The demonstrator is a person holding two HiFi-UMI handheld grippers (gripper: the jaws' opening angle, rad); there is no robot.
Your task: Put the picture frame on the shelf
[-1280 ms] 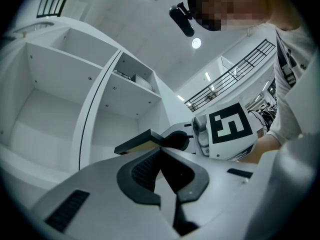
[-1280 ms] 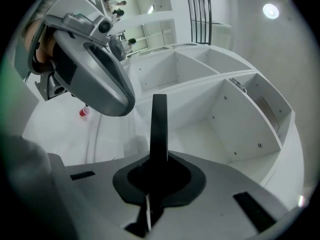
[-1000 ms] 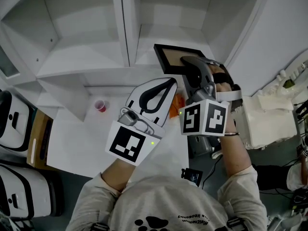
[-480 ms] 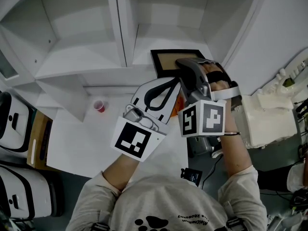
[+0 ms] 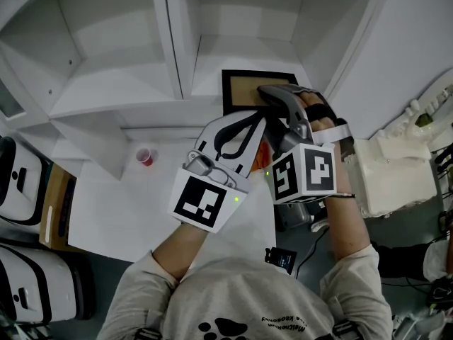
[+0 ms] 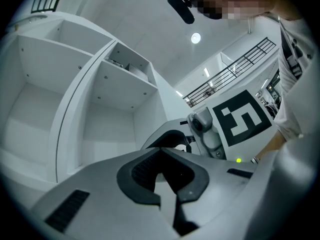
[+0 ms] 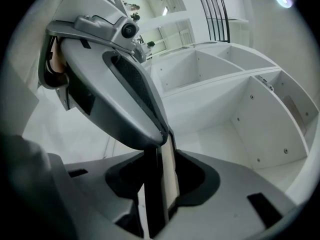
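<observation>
The picture frame, black-rimmed with a tan face, rests on the shelf in the lower right compartment. My right gripper reaches over its right part and its jaws are opening. In the right gripper view the frame stands edge-on between the parting jaws of the right gripper, with a slit of room beside it. My left gripper hovers just below and left of the frame, shut with nothing in it. Its crossed tips fill the left gripper view.
A small red cup stands on the white table under the shelf unit. An orange thing peeks out between the grippers. White foam-like bulk lies at the right, black-and-white cases at the left.
The frame has come down from a tilted hold and moved slightly left onto the shelf board. The right gripper followed it in. The left gripper rose a little toward the shelf.
</observation>
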